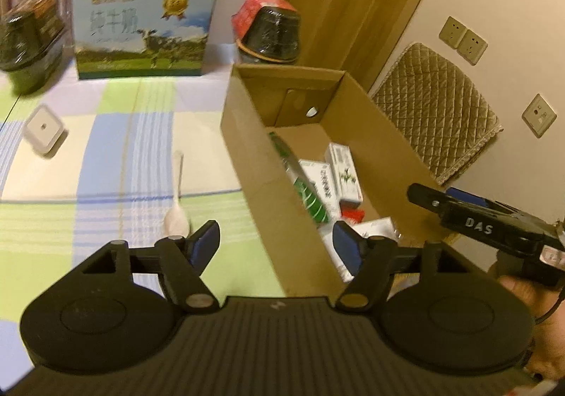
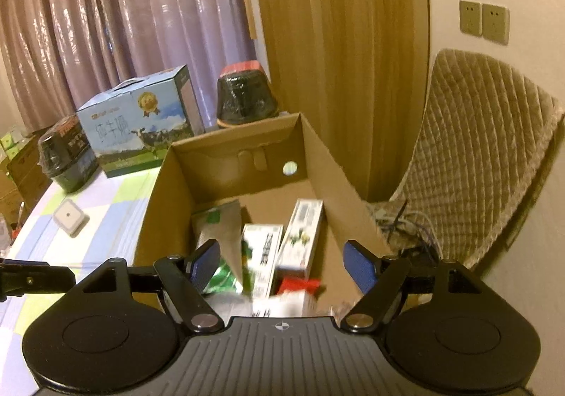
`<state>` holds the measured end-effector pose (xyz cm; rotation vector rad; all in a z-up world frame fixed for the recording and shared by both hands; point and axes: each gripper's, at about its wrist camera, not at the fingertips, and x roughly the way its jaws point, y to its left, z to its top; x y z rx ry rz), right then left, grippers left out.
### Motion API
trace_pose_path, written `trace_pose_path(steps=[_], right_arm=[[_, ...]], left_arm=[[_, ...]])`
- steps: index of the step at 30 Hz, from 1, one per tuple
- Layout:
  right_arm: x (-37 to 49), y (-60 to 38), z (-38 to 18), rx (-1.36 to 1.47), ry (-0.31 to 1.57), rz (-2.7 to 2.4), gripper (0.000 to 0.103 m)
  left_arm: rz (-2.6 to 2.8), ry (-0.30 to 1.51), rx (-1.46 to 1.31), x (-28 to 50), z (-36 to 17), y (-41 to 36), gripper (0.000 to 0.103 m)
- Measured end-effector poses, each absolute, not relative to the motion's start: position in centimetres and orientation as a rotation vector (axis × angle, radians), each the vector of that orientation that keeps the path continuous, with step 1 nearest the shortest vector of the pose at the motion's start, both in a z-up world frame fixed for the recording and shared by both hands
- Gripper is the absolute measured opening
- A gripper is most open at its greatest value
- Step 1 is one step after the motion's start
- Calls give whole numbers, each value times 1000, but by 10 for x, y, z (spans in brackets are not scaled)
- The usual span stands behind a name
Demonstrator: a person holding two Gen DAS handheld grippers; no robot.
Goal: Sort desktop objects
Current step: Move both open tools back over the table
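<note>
Over the cardboard box [image 2: 317,156], my right gripper [image 2: 282,263] hangs with jaws spread wide and empty; small white-and-green cartons [image 2: 300,233] lie on the box floor below. Beside the box's near wall, my left gripper [image 1: 275,244] is equally wide and empty. Left of the box, a white spoon [image 1: 178,198] and square white case [image 1: 42,129] rest on the checked tablecloth [image 1: 106,149].

— What stands at the back?

— Mauve curtains [image 2: 123,7] hang behind the checked tabletop [image 1: 106,135]. A wooden door [image 2: 335,60] stands right of them.

— And the wall?

— Cream, with twin sockets [image 1: 463,40] and a further socket [image 1: 539,115] lower down. A quilted beige cover [image 2: 469,149] drapes over something beneath them, tangled cables [image 2: 409,223] at its foot.
</note>
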<state>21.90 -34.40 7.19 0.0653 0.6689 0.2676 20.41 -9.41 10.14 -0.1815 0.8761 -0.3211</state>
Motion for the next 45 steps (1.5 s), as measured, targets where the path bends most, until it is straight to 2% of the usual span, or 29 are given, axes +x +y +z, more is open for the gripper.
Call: trace_pose_path(steps=[4, 11, 15, 24, 45], right_arm=[[197, -341, 73, 84, 674, 273, 77], [162, -322, 80, 111, 672, 306, 83], [142, -302, 81, 120, 678, 346, 87], [103, -259, 77, 101, 707, 422, 94], [94, -198, 64, 39, 749, 517, 98]], left_arm=[[-299, 876, -173, 182, 97, -77, 77], [-234, 871, -161, 144, 93, -37, 83], [-176, 855, -126, 124, 91, -14, 91], [-83, 829, -92, 95, 92, 35, 102], [-17, 837, -115, 87, 84, 83, 102]])
